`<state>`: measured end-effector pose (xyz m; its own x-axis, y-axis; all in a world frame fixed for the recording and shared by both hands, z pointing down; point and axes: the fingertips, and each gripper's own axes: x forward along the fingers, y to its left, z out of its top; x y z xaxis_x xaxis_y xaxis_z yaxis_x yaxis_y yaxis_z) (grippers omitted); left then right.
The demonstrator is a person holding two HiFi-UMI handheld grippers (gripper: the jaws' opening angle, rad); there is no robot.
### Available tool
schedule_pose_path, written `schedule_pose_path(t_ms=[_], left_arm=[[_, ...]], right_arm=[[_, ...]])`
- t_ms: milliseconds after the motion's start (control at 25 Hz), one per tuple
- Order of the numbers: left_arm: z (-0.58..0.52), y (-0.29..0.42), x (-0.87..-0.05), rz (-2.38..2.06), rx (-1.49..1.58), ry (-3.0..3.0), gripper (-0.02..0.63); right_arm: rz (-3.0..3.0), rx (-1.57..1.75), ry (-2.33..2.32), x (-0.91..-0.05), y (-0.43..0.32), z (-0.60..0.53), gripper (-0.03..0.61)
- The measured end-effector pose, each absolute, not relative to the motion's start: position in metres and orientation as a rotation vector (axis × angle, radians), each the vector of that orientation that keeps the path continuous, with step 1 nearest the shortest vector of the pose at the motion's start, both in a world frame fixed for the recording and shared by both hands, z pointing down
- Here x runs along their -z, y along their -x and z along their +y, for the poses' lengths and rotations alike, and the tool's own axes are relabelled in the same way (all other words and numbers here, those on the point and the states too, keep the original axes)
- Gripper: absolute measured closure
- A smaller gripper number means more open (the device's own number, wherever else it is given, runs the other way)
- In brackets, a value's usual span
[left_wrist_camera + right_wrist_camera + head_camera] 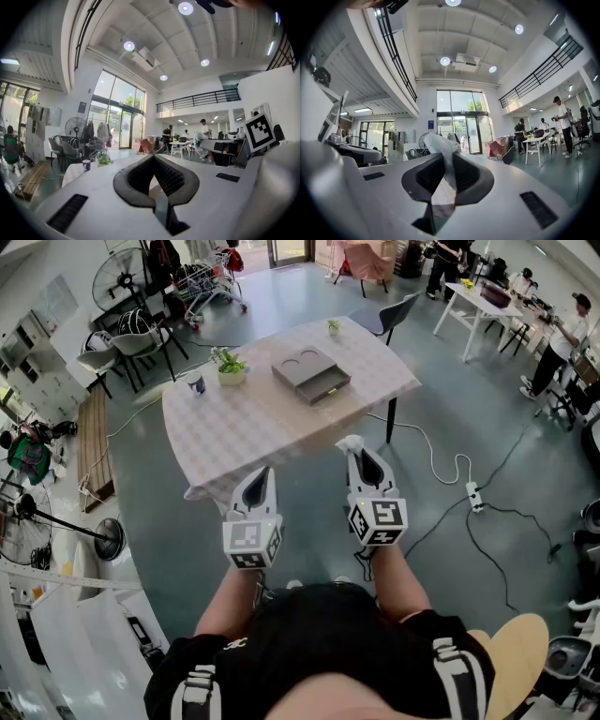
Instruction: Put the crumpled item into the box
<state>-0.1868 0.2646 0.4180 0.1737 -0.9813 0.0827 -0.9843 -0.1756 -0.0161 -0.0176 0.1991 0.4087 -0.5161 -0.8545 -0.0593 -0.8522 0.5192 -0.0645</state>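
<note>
**Head view:** the right gripper (355,453), held just near of the table (244,432), was clamped on the white crumpled item (351,441). The grey box (310,374) lay well apart from it on the far half of the checked cloth. Only this view showed the box, with a potted plant (231,367) and a mug (196,383) to its left. **Right gripper view:** the crumpled item stood pinched between the pads and rose above their tips. **Left gripper view:** the left gripper (153,156) had its jaws together on nothing, and people (202,136) stood at far tables. Each cube (378,519) bore black-and-white square markers.
</note>
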Motion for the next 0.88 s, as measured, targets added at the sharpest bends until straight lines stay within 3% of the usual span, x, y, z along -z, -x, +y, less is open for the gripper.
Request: schedule_pose_path(t_ms=[880], left_arm=[[0.254, 0.132, -0.415, -1.991, -0.096, -2.387, 0.611]], right_arm=[[2.641, -0.038, 1.484, -0.402, -0.03, 0.194, 0.518]])
